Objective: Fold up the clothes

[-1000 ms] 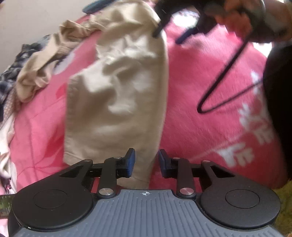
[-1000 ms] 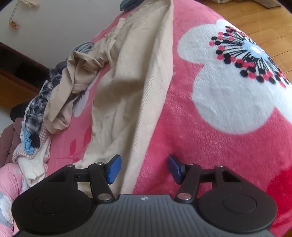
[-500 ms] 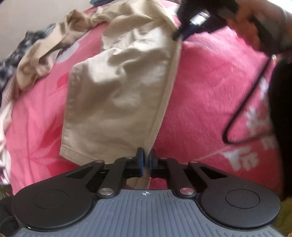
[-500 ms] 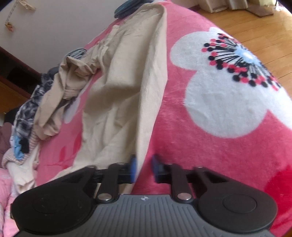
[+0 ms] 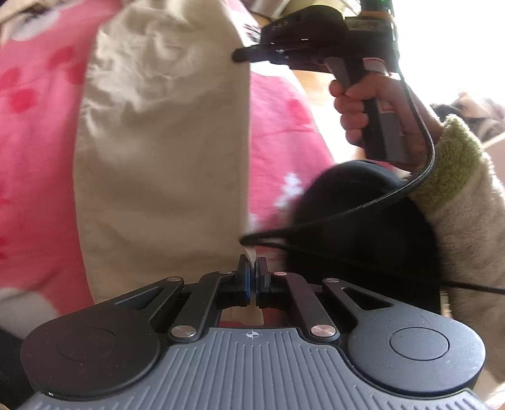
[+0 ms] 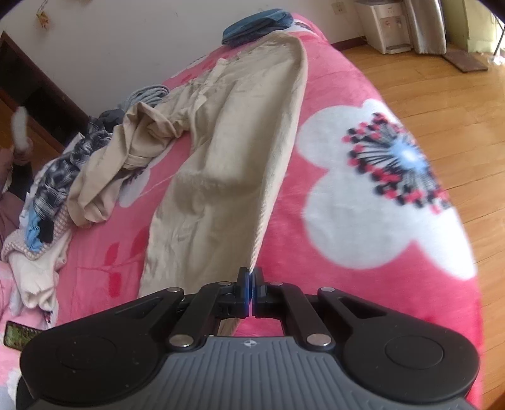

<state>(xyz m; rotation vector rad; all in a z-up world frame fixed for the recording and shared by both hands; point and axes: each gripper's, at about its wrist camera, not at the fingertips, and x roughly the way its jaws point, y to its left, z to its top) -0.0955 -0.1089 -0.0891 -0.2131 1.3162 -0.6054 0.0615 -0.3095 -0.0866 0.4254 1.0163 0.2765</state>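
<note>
1. Left wrist view: the left gripper (image 5: pixel 251 277) is clenched on a corner of the beige cotton trousers (image 5: pixel 164 151), a wisp of cloth showing between its blue pads (image 5: pixel 243 277). The trouser leg is lifted off the pink fleece blanket with white flowers (image 5: pixel 38 132). Above, the right gripper (image 5: pixel 236 57), held in the person's right hand (image 5: pixel 363 107), meets the far edge of the same leg. A black cable (image 5: pixel 394 192) loops from its handle.

2. Right wrist view: the right gripper (image 6: pixel 251 290) is clamped on the trousers' (image 6: pixel 227 164) side edge, its jaws closed with cloth between. The trousers stretch along the blanket (image 6: pixel 315 246) towards the bed's far end, where a folded blue garment (image 6: pixel 255 25) lies. One leg is bunched towards the bed's left edge, beside a heap of mixed clothes (image 6: pixel 53 189). Wooden floor (image 6: pixel 442 94) lies beyond the right edge.
</note>
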